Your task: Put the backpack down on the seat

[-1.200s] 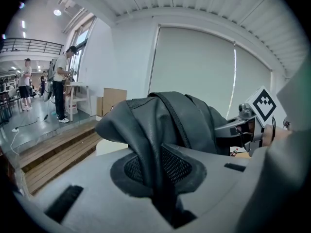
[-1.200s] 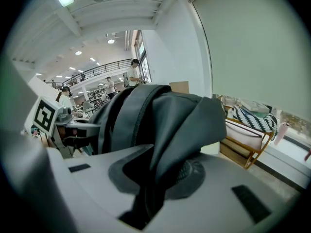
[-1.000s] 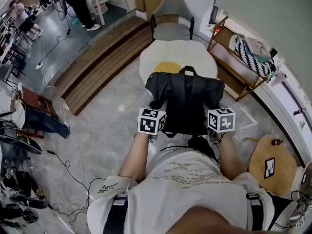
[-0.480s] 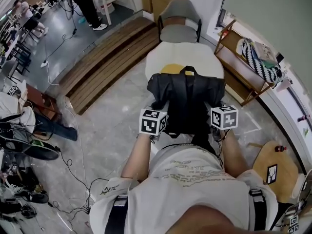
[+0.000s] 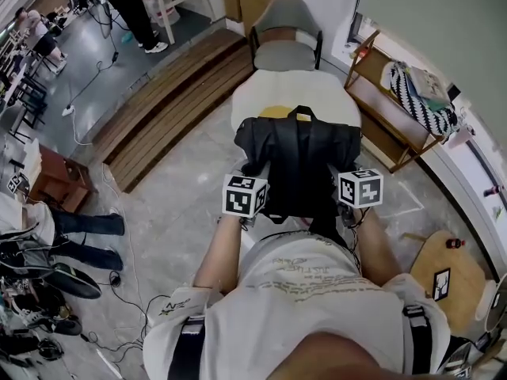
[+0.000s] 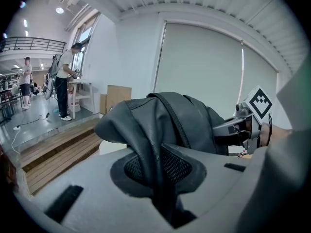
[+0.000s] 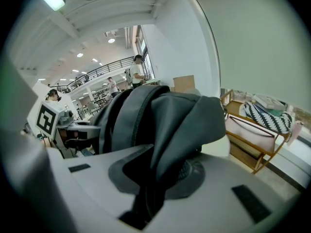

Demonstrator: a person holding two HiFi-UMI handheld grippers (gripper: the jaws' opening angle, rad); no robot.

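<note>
A black backpack hangs in the air between my two grippers, its top handle pointing away from me. My left gripper is shut on the backpack's left side fabric. On the other side, my right gripper is shut on its right side fabric. Just beyond and below the backpack lies the seat, a white round cushion with a yellow centre, partly hidden by the bag. Each gripper shows in the other's view: the right gripper, the left gripper.
A grey chair stands behind the white seat. To the right is a wooden rack with a striped cloth. Wooden steps run along the left. A round wooden stool is at my right. Cables and bags lie at far left.
The backpack and both grippers have stayed almost in place in the view, shifting slightly. The view has drifted a little, and the seat and chair have moved slightly within it.
</note>
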